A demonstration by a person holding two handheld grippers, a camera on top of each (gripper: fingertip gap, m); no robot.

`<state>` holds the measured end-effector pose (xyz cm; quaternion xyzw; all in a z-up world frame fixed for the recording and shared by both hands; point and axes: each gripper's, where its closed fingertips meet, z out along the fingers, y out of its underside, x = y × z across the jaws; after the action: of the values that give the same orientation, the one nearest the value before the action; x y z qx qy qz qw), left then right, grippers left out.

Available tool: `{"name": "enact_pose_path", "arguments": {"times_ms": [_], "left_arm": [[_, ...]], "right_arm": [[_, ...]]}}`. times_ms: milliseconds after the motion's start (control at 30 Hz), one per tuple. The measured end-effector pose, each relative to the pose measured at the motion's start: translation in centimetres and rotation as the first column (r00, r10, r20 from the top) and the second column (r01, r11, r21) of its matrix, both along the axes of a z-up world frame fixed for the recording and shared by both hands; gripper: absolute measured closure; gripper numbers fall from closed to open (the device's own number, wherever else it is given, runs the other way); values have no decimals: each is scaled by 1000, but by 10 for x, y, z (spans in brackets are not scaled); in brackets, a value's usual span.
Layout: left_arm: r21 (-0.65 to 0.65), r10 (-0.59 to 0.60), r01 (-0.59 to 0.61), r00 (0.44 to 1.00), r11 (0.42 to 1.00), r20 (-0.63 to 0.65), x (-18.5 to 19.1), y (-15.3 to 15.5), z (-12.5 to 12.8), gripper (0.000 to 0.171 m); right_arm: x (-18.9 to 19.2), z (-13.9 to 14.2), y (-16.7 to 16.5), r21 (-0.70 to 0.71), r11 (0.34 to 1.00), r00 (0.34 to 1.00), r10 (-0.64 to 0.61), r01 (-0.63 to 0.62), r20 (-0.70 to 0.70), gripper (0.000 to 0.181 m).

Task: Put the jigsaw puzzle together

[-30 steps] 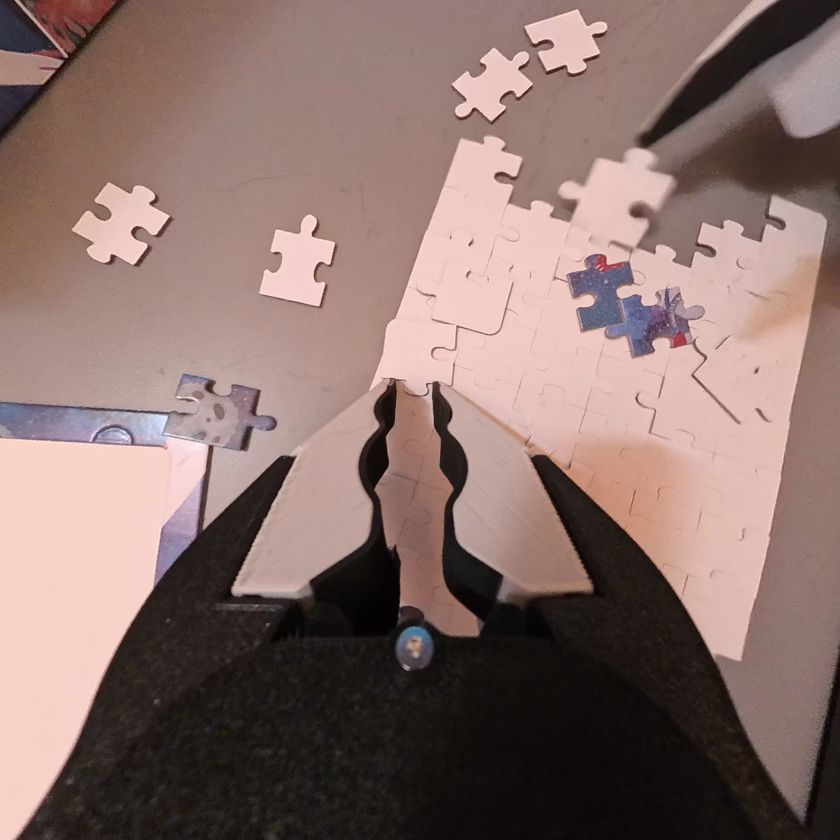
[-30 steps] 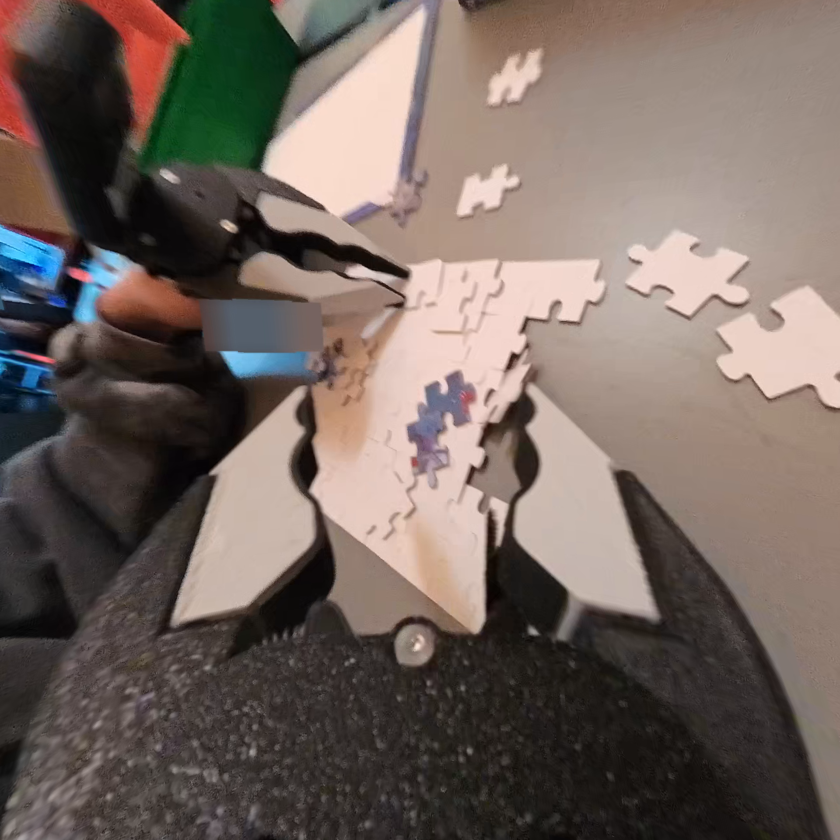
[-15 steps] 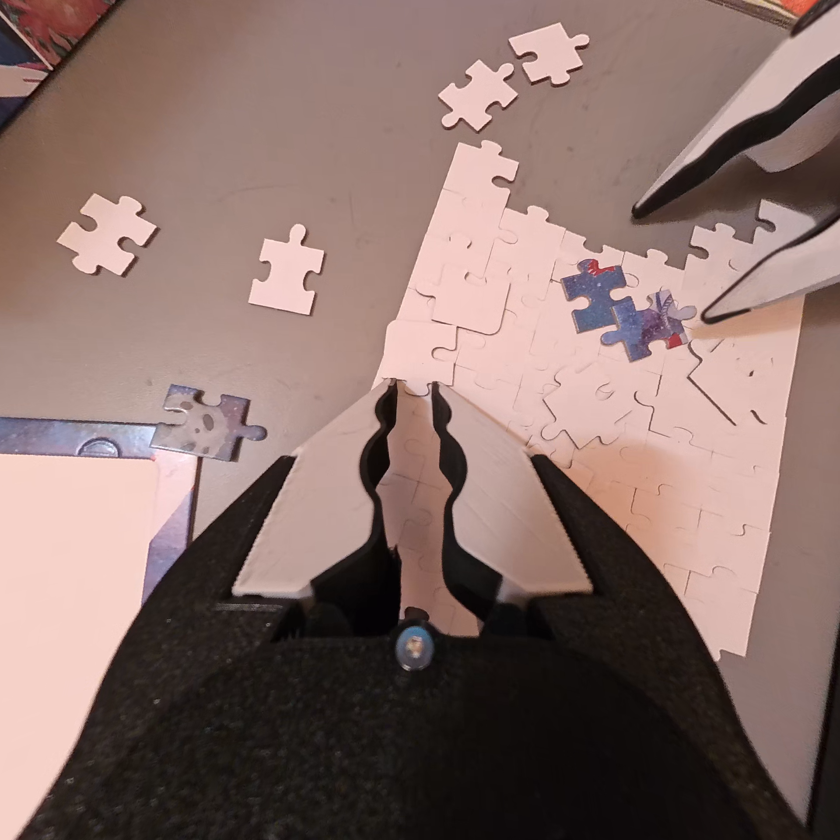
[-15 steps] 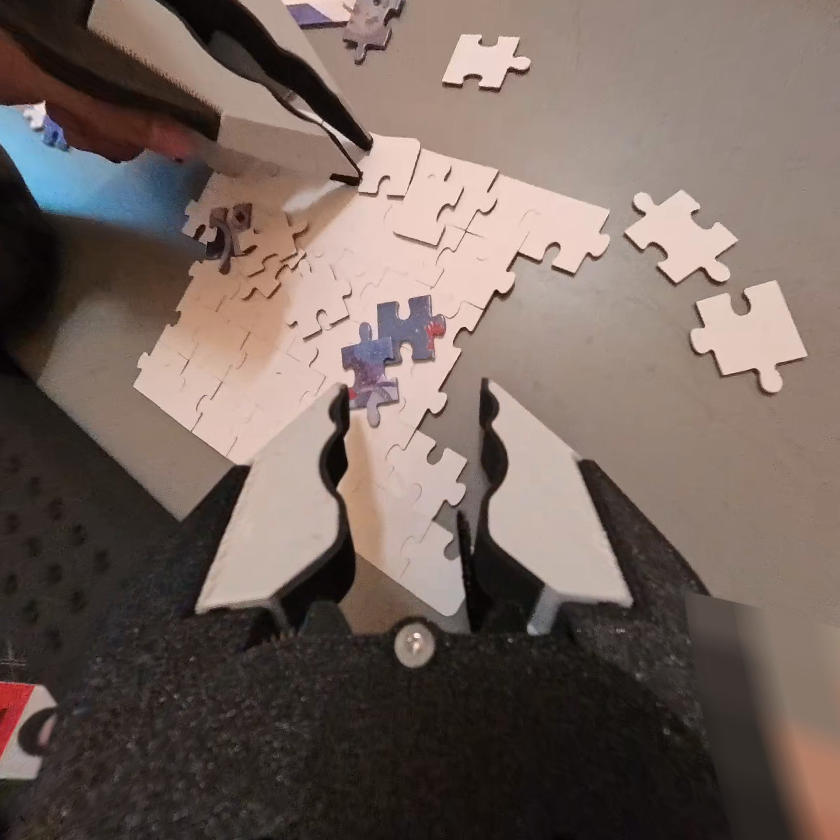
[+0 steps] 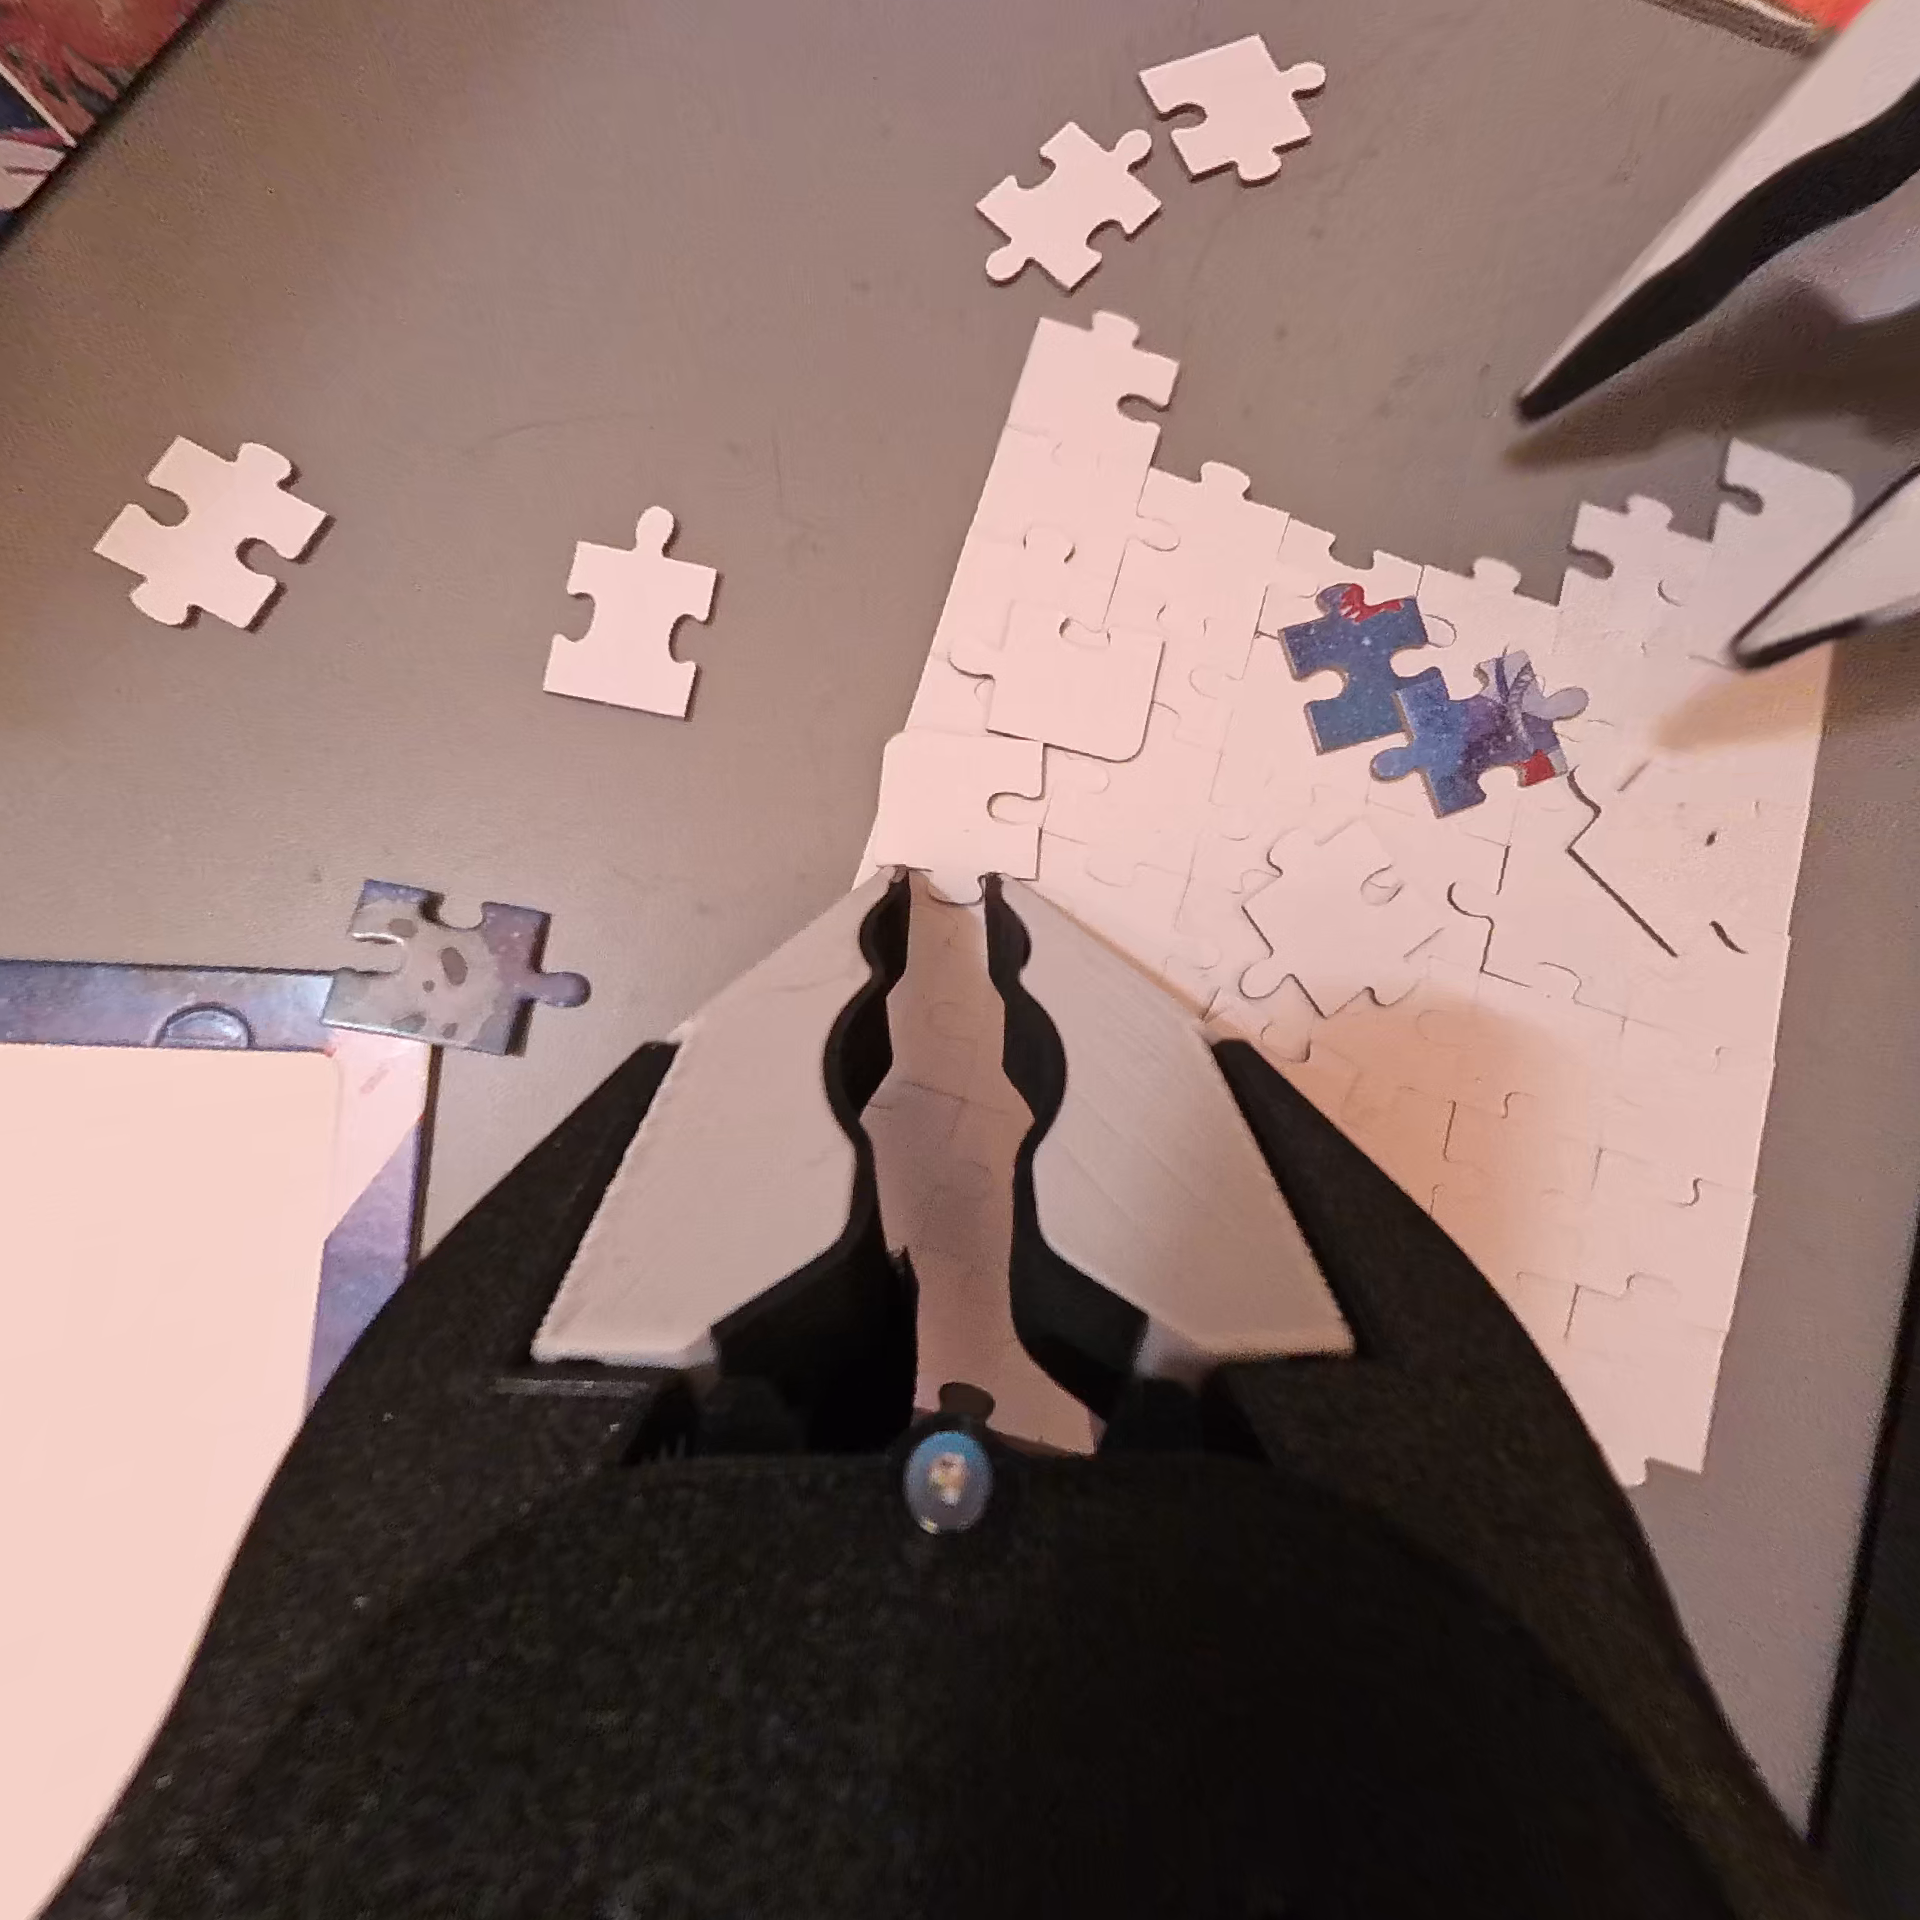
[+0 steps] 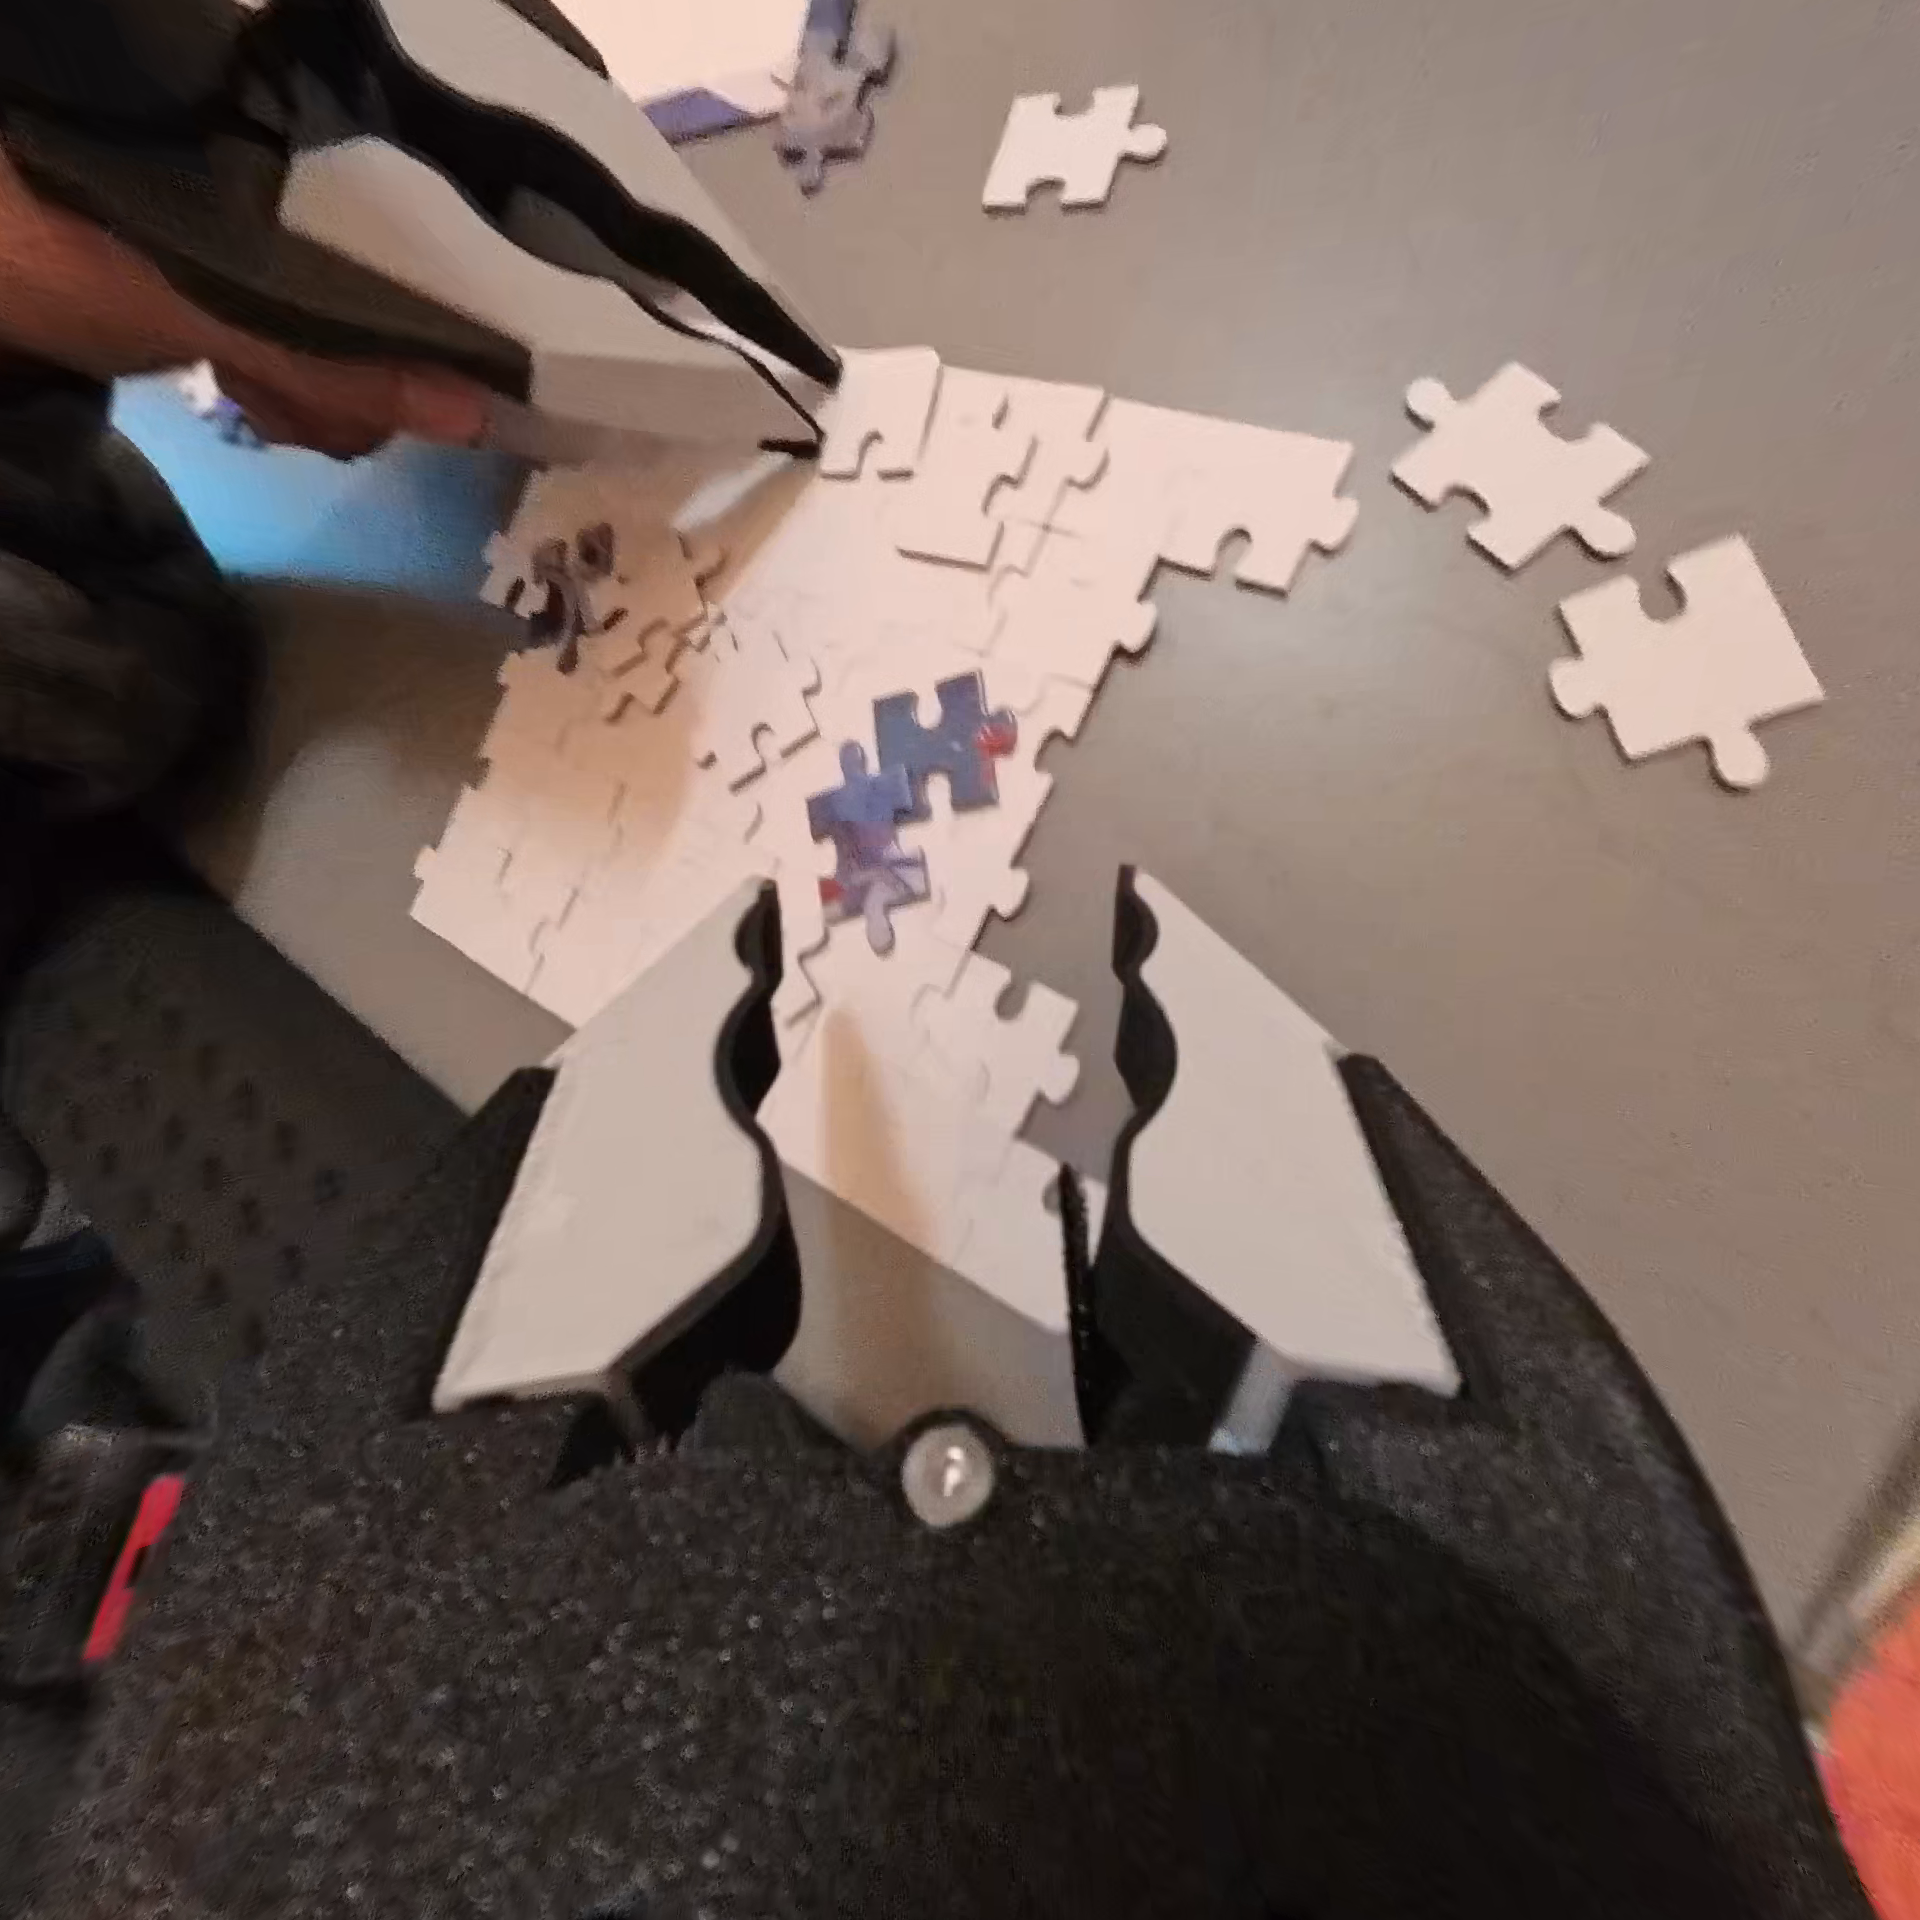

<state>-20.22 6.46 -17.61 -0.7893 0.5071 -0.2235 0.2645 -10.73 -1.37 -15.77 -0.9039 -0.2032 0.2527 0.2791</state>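
A sheet of joined white face-down puzzle pieces [image 5: 1558, 1143] lies on the grey table; it also shows in the right wrist view [image 6: 1195, 488]. Two joined blue face-up pieces [image 5: 1423, 707] [image 6: 914, 790] lie on top of it, with a loose white piece [image 5: 1340, 925] lying askew beside them. My left gripper [image 5: 943, 879] is nearly closed and holds nothing; its tips rest at the sheet's near-left edge [image 6: 816, 416]. My right gripper [image 6: 945, 888] is open and empty above the sheet's other side, and it shows at the upper right in the left wrist view [image 5: 1636, 530].
Loose white pieces lie on the table [image 5: 213, 535] [image 5: 634, 623] [image 5: 1070, 203] [image 5: 1236, 104]. A grey-blue face-up piece [image 5: 447, 966] touches the corner of a pale board with a blue rim [image 5: 156, 1299]. A hand [image 6: 343, 405] holds the left gripper. The table's dark edge [image 5: 1860, 1351] runs at the right.
The right gripper let go of a white piece, which now lies askew on the sheet, and drew back a little. The left gripper has stayed at the sheet's edge.
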Motion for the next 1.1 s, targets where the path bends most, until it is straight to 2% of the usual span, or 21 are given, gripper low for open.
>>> {"name": "enact_pose_path", "arguments": {"times_ms": [33, 100, 167, 200, 267, 333, 367, 467, 533, 567, 600, 633, 667, 733, 800, 833, 900, 967, 1033, 1100], "left_arm": [[-3, -8, 8, 1000, 1000, -17, -2, -1, 0, 154], [3, -29, 29, 999, 1000, -45, -10, -3, 4, 134], [-35, -68, 67, 998, 997, -18, -15, -13, 14, 130], [-78, -99, 99, 995, 992, 0, -17, -22, 17, 130], [-151, -174, 174, 985, 973, 12, -21, -43, 18, 130], [-194, -233, 228, 972, 954, -7, -21, -60, 11, 130], [-200, -238, 228, 971, 953, -29, -20, -62, 6, 130], [-181, -203, 195, 979, 964, -26, -12, -57, 3, 143], [-161, -180, 171, 983, 972, -40, -12, -53, 1, 152], [-166, -173, 164, 984, 972, -37, -12, -53, 1, 152], [-172, -169, 161, 985, 972, -32, -11, -53, 1, 153], [-175, -167, 160, 986, 971, -27, -10, -53, 1, 154], [-179, -168, 161, 986, 971, -21, -9, -53, 1, 155], [-181, -168, 163, 986, 970, -13, -7, -53, 1, 156], [-178, -170, 164, 985, 970, -14, -7, -53, 1, 156], [-174, -173, 168, 985, 970, -14, -7, -53, 1, 157], [-170, -177, 172, 984, 970, -15, -7, -52, 1, 157], [-171, -176, 171, 984, 970, -15, -7, -52, 1, 157], [-170, -174, 169, 985, 971, -15, -7, -52, 1, 157], [-172, -173, 168, 985, 971, -13, -7, -52, 1, 157]], "right_arm": [[10, 0, -8, -25, 1000, 1000, -1, 1, 17, 115], [31, 3, -28, -88, 996, 999, -22, 24, 28, 116], [52, -1, -50, -142, 989, 996, -26, 38, 83, 107], [58, -4, -58, -164, 986, 993, -17, 36, 116, 105], [58, -7, -62, -105, 994, 985, 13, 5, 172, 105], [50, -12, -62, -76, 997, 985, 24, -11, 168, 105], [47, -14, -61, -81, 997, 985, 13, 1, 171, 104], [38, -12, -58, -79, 995, 990, -50, 61, 130, 113], [28, -9, -61, -125, 987, 993, -88, 97, 80, 99], [25, -8, -63, -142, 984, 993, -102, 111, 63, 100], [13, -2, -69, -184, 980, 996, -79, 70, -42, 119], [-5, 13, -71, -220, 975, 972, -75, 25, -221, 131], [-15, 25, -71, -253, 968, 929, -95, 1, -359, 131], [-21, 40, -66, -279, 960, 855, -130, -17, -501, 125], [-30, 71, -69, -247, 963, 735, -93, -104, -671, 128], [-29, 69, -68, -253, 962, 745, -96, -100, -660, 123], [-16, 39, -62, -235, 972, 883, -109, -2, -457, 121], [-6, 17, -70, -203, 979, 968, -39, -13, -250, 121], [-5, 5, -82, -122, 987, 993, 100, -107, -66, 122], [-7, -5, -85, -14, 975, 963, 223, -223, 153, 121]]}}
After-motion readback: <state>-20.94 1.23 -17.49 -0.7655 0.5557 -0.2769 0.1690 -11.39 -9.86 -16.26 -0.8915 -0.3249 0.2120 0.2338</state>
